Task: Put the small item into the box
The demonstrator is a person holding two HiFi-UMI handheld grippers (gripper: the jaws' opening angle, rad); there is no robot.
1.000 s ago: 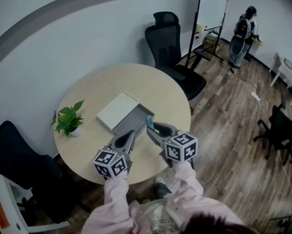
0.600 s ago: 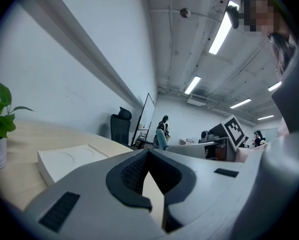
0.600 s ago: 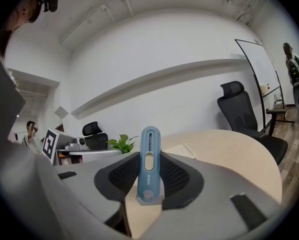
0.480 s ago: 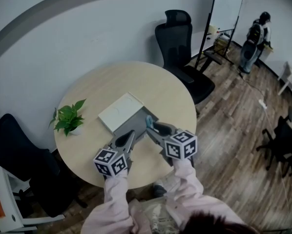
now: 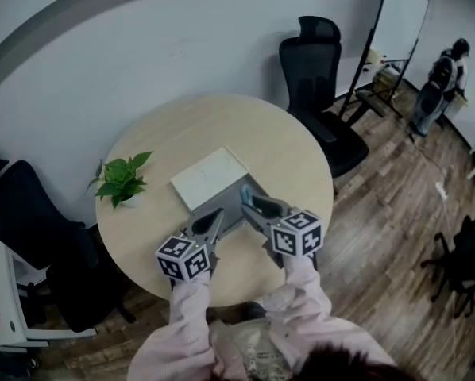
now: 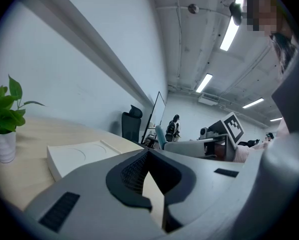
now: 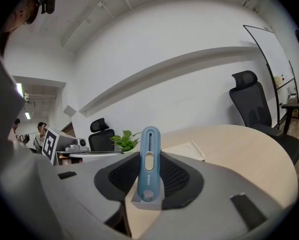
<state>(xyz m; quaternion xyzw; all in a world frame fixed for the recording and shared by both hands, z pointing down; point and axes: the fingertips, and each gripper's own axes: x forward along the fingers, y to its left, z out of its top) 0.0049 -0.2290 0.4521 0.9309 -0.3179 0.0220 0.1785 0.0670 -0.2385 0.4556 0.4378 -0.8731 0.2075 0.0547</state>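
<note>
The small item (image 7: 148,166) is a slim blue cutter-like tool standing upright between the pads of my right gripper (image 7: 147,184), which is shut on it. In the head view it shows as a blue tip (image 5: 244,194) at the right gripper (image 5: 249,199), just over the near right corner of the white box (image 5: 208,177). The box lies flat mid-table, with a grey part on its near side. My left gripper (image 5: 216,213) hovers at the box's near edge. Its jaw tips (image 6: 148,152) meet with nothing between them, and the box (image 6: 82,156) lies ahead to the left.
A potted green plant (image 5: 122,182) stands at the left of the round wooden table (image 5: 285,145). Black office chairs stand behind the table (image 5: 321,62) and at its left (image 5: 31,228). A person (image 5: 444,78) stands far back right by a whiteboard.
Both grippers have edged forward and a little lower toward the box. The blue item stays in the right gripper. The head view has shifted, so the scene sits further right.
</note>
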